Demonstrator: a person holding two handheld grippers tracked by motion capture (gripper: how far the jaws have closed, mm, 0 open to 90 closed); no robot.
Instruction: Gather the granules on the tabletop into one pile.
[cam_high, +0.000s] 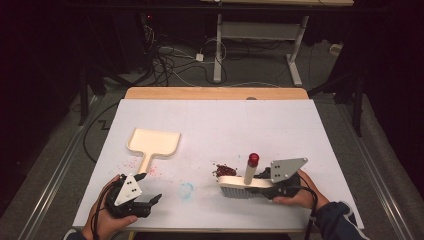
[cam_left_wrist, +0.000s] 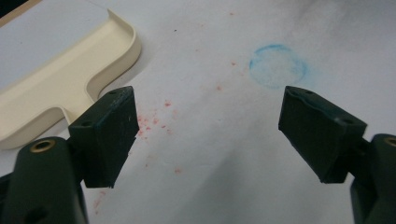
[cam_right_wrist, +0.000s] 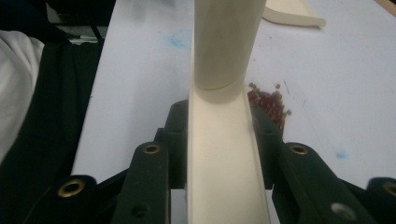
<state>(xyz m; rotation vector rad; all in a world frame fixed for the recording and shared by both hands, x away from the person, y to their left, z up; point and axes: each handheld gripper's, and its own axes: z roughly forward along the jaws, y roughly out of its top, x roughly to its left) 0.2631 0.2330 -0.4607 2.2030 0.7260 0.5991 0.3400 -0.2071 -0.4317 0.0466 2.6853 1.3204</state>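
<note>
On the white table (cam_high: 210, 125) the cream dustpan (cam_high: 154, 142) lies ahead of the wide-open, empty left gripper (cam_high: 150, 187), while the right gripper (cam_high: 260, 186) clamps the brush (cam_high: 245, 184) beside the red grains (cam_high: 225, 170).

Cream brush (cam_right_wrist: 223, 154) clamped in tongs (cam_right_wrist: 219, 135), red beads (cam_right_wrist: 268, 103) beside

Open table (cam_high: 260, 125) beyond dustpan (cam_high: 155, 142), beans (cam_high: 225, 170)

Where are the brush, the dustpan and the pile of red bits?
brush (cam_high: 248, 183), high view, on its cream back above the bristles.
dustpan (cam_high: 154, 141), high view, on the floor of its tray.
red bits (cam_high: 224, 170), high view, on the middle of the pile.
</note>
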